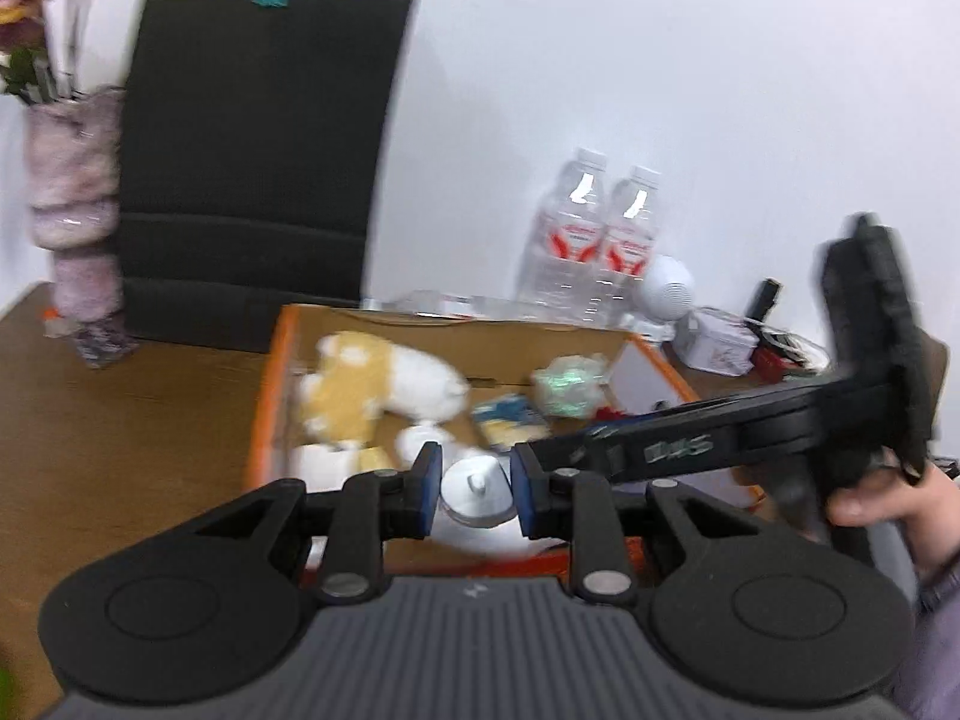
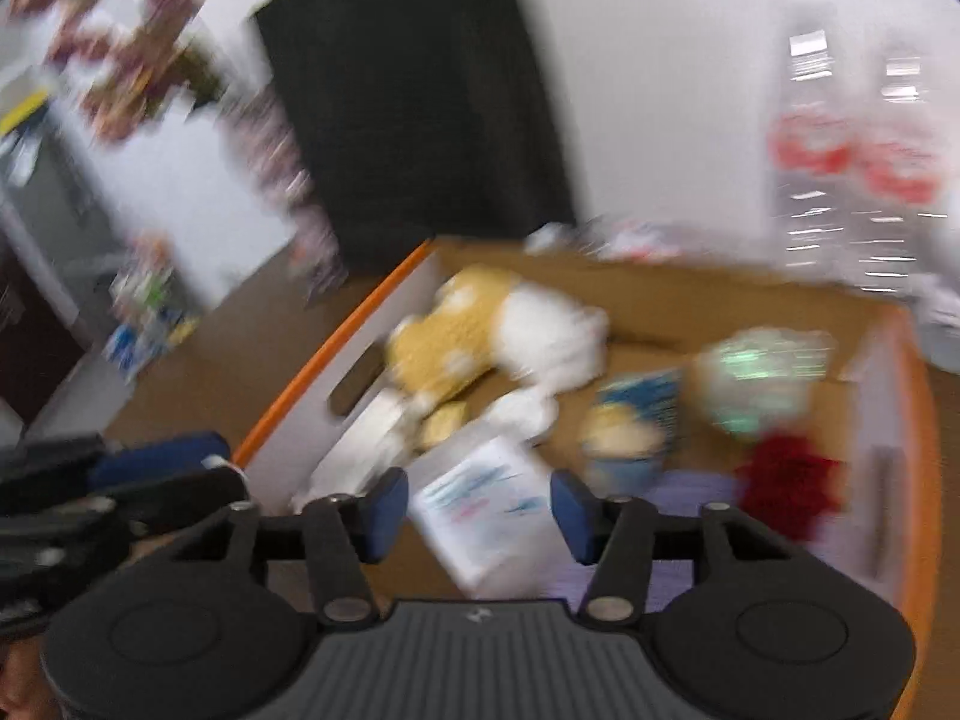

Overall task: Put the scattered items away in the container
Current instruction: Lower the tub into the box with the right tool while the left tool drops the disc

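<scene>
Cardboard box (image 1: 273, 384), one plush dog (image 1: 372, 387), two water bottles (image 1: 591, 246)

Both tongs (image 1: 471, 489) (image 2: 480, 516) agape, empty

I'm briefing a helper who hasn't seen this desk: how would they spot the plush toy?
Find the orange-rimmed cardboard box before the black bag. The plush toy lies in its far left corner: the only furry thing there, tan and white.

Matt cardboard box (image 1: 273, 384), fuzzy plush toy (image 1: 375, 387), glossy clear plastic bottles (image 1: 591, 246), brown wood-look table (image 1: 120, 420)
</scene>
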Demonstrator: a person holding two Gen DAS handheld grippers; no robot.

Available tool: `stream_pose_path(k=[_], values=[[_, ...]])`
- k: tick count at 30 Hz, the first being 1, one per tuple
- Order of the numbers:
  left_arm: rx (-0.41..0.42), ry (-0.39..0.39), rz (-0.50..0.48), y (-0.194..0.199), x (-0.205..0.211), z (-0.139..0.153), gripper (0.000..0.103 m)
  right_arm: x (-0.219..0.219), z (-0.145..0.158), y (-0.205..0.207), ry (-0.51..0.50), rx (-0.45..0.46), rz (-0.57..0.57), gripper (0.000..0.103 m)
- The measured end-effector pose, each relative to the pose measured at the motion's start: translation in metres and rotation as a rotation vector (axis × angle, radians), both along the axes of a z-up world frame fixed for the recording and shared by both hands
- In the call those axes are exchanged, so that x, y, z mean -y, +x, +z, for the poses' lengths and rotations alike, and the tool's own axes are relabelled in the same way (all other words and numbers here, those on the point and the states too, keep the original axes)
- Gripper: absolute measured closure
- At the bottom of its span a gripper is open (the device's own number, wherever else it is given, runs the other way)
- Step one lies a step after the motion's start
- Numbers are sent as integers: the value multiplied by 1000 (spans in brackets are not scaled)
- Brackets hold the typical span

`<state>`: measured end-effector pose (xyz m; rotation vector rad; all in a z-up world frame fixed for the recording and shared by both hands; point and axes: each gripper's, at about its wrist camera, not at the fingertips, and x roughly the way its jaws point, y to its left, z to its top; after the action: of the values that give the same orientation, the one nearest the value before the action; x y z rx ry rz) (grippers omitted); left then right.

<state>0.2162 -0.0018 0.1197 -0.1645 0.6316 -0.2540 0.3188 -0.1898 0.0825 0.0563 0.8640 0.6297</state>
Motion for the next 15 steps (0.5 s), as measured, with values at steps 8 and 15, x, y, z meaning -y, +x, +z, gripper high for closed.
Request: stream_pose_path(k=[8,15], values=[[-194,-51,-57,77,69,-49,78,88,14,-15,-144,-49,-295,29],[-189,-8,-36,86,74,-49,38,92,-1,-11,-144,-75,-277,29]])
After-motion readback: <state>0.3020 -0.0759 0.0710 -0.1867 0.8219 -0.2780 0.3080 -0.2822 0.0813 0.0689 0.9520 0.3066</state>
